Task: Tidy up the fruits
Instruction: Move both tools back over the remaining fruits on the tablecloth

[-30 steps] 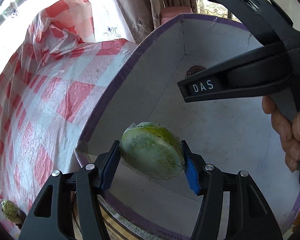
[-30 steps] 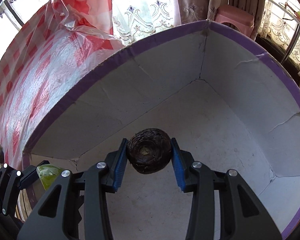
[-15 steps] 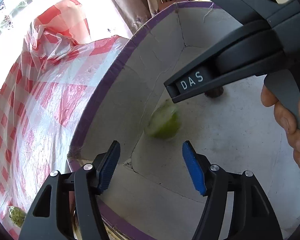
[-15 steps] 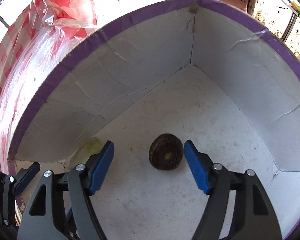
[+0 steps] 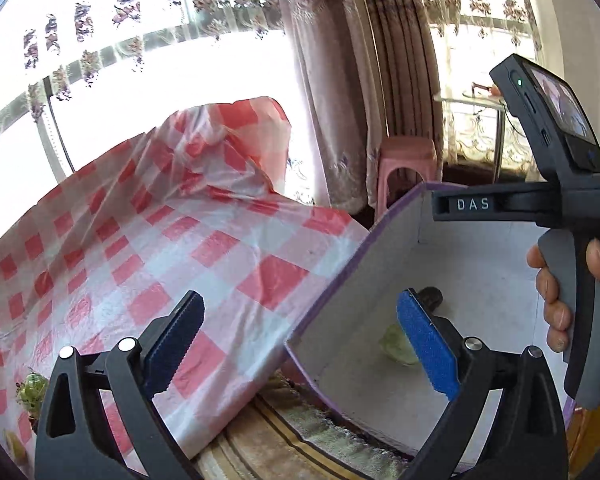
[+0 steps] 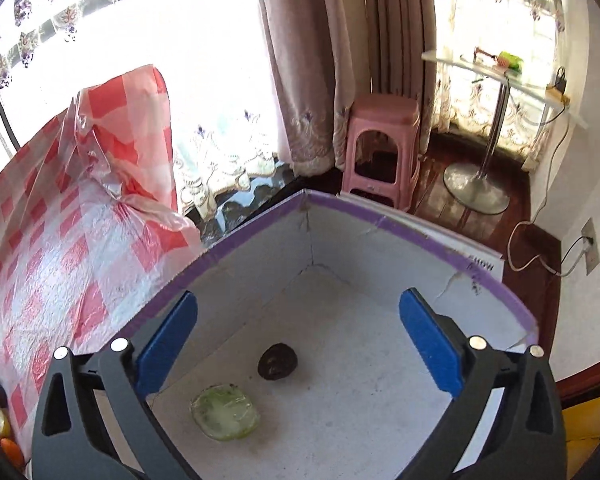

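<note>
Near the box's [image 6: 380, 222] left wall we see the green fruit [image 6: 225, 412] beside the dark fruit [image 6: 277, 361]; our left claw [image 5: 300, 344] and right claw [image 6: 298, 344] are opening wide, both empty.

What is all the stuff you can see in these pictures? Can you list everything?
green fruit: one, pale green, on the box floor, nearer corner
dark fruit: one, dark brown, on the box floor, just beyond the green one
box: one, white inside with purple rim, beside the table
tablecloth: one, red and white checks under clear plastic, over the table
stool: one, pink, behind the box
curtains: brownish drapes, lace ones at the windows
glass table: one, far right
left gripper: black, blue pads, jaws opening, holding nothing
right gripper: same, jaws opening, holding nothing, above the box
hand: one, gripping the right gripper's handle
</note>
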Demonstrator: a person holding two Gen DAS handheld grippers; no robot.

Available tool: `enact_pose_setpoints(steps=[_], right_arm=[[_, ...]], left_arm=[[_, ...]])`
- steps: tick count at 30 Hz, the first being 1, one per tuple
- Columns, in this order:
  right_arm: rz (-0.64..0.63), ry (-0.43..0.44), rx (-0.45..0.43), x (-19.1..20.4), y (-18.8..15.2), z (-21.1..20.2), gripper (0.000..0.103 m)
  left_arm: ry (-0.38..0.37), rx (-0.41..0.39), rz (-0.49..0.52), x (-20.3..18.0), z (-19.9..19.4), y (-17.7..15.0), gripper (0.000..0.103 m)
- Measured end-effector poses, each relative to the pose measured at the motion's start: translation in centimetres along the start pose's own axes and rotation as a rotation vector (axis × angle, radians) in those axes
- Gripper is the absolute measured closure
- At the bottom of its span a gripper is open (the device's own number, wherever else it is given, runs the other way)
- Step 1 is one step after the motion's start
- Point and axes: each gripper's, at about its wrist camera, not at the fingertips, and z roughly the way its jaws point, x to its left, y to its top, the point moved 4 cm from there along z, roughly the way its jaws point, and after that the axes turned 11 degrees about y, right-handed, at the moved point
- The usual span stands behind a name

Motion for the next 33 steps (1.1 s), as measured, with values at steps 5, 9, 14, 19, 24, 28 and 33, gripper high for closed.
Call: enact_pose_setpoints(steps=[5,9,14,19,24,28,33], right_arm=[[-0.077,0.086,-0.076,4.7,0.6,-3.1,0.002],[-0.115,0.239,-0.102,9.4,0.4,-4.4,0.002],[-0.148,0.426,-0.09,16.1,-1.0,-4.7,0.002],[-0.179,0.534,-0.077,22.3,-2.9,-5.0,0.002],[-0.342,0.568,-0.048,28.8,-5.2,-5.0,0.002],[-0.424,0.631,0.007,33.5,-7.2,-4.4,0.002],[-0.572,0.701,0.059,38.7,-9.9,-4.4,0.002]], left_arm=[[0.093,-0.056,-0.095,6.1,-2.5,0.1,0.009],[0.192,-0.026,-0.219,12.7,-4.1,-1.3,0.008],[0.32,-0.034,-0.312,20.5,-6.0,-4.3,0.008],[0.435,0.02,-0.392,27.0,-6.6,-8.4,0.008],[0.49,0.089,-0.524,32.3,-7.0,-12.7,0.008],[0.543,0.162,-0.629,35.4,-6.9,-15.9,0.008],[0.575,0.246,-0.73,37.6,-6.4,-19.3,0.008]])
